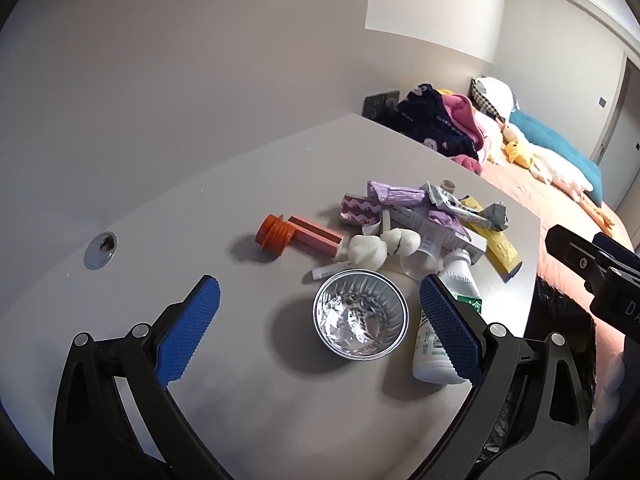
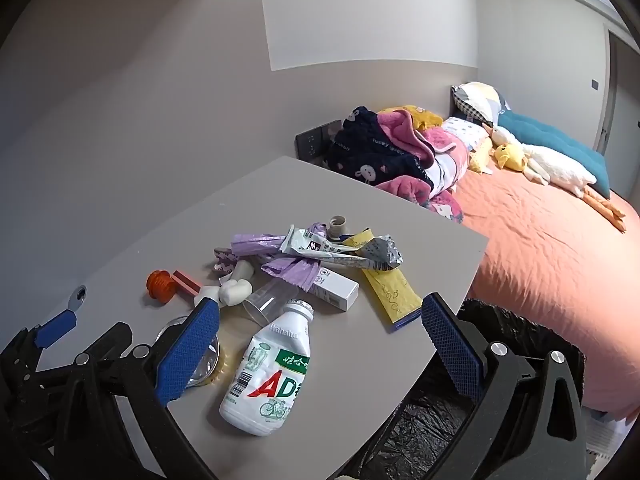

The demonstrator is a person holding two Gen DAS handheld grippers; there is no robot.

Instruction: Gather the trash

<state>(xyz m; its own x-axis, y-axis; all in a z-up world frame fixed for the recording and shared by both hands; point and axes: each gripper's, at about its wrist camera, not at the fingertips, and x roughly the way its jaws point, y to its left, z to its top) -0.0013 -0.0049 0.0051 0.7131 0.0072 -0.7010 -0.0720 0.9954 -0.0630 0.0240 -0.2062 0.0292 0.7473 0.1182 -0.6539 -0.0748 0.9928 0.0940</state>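
Note:
A heap of trash lies on the grey table (image 1: 168, 224). A foil cup (image 1: 360, 314) stands upright between the fingers of my left gripper (image 1: 320, 312), which is open and not touching it. A white drink bottle (image 2: 272, 372) lies on its side under my open right gripper (image 2: 320, 334), untouched. Behind them lie an orange screw cap (image 1: 274, 234), a red stick (image 1: 318, 236), white foam lumps (image 1: 380, 246), a clear plastic cup (image 2: 268, 302), a small white carton (image 2: 338, 286), purple wrappers (image 2: 280, 258), a crumpled silver sachet (image 2: 352, 254) and a yellow packet (image 2: 394, 292).
A black bin bag (image 2: 436, 412) hangs open just past the table's right edge. Beyond it is a bed with an orange sheet (image 2: 540, 256), piled clothes (image 2: 384, 152) and plush toys (image 2: 540, 162). A round metal grommet (image 1: 101, 249) sits in the table at left.

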